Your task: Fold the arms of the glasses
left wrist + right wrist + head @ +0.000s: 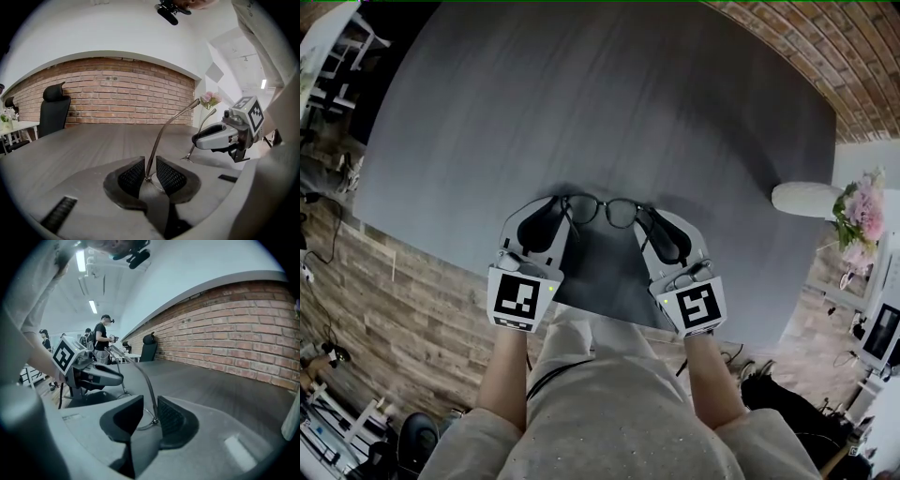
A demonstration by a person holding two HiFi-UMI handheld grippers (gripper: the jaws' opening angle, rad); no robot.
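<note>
From the head view there is one pair of glasses (602,210) and two grippers, all on a dark grey table (581,103). The glasses sit close to the table's near edge, between the left gripper (551,217) and the right gripper (660,231), with broad bare table beyond them. One white vase (806,199) with pink flowers (860,211) stands well off to the right. Both forearms reach forward side by side, the grippers angled slightly inward. In the left gripper view, the left gripper (150,176) has its two pads a little apart, with one glasses arm (164,131) rising unfolded from the hinge between them. It is not pinched from both sides. The second glasses arm (201,126) rises beside the other gripper, and a brick wall (117,93) and one black chair (54,112) stand behind. In the right gripper view, the right gripper (150,420) likewise has its pads apart, and the arm there stands just beside the right-hand pad.
</note>
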